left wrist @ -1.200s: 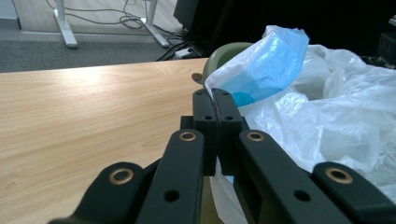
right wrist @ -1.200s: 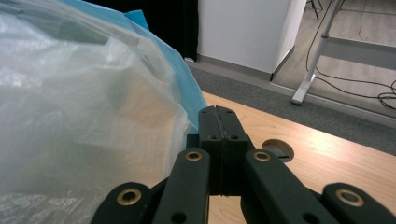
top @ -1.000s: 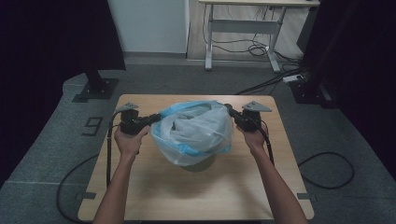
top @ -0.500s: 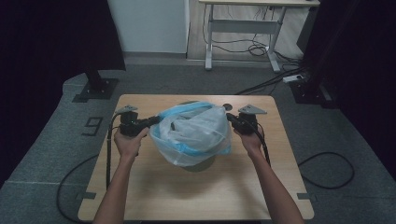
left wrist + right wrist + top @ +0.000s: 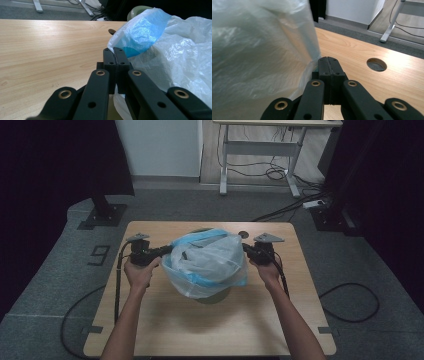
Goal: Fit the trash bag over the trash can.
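I hold a thin, crinkled plastic bag [image 5: 207, 265], translucent white with a blue band round its rim, stretched over a green bin [image 5: 214, 296] at the table's [image 5: 165, 320] middle. My left gripper [image 5: 164, 251] and right gripper [image 5: 246, 249] each pinch its edge, on opposite sides of the bin.

The left gripper [image 5: 113, 51] rises from the near edge, its two black jaws pressed together on the edge of the plastic bag [image 5: 175, 52]. The bag is thin and whitish, with a blue band across its upper part, and bulges on the right. A pale green rim [image 5: 136, 11] peeks behind it. The wooden table [image 5: 45, 47] stretches left and far
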A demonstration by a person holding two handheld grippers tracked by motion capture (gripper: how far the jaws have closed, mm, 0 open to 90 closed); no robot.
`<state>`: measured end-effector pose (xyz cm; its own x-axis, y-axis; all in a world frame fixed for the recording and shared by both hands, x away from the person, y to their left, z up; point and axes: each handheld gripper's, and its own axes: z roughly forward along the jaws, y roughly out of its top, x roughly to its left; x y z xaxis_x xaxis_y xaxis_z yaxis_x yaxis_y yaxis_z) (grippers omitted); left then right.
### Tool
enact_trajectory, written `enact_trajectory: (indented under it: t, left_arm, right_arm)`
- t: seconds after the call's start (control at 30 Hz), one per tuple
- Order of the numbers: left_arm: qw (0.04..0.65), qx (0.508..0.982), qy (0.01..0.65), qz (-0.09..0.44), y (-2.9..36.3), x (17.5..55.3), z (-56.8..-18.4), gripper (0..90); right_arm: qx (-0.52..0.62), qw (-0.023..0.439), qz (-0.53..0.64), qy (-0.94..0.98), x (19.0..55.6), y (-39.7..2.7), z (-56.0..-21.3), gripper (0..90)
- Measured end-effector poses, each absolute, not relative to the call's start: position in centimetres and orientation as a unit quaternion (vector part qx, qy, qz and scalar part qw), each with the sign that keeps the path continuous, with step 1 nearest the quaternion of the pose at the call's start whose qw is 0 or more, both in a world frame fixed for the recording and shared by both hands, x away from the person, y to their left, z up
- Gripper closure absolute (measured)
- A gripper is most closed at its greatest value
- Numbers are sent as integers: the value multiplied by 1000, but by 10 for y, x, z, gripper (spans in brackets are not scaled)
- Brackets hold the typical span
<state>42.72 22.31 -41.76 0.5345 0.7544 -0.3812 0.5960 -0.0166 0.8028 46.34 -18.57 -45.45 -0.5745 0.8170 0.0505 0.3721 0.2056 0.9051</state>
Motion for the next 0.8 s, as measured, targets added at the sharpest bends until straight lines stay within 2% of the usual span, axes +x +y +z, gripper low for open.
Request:
enact_trajectory:
  t: [0.57,0.8]
  left_arm:
    - [508,704,494,53,216,443,-433,897]
    - [499,707,498,49,217,444,-442,897]
  right_arm:
    - [396,202,473,761,470,-175,-467,888]
    - [415,193,452,765,474,-179,-483,888]
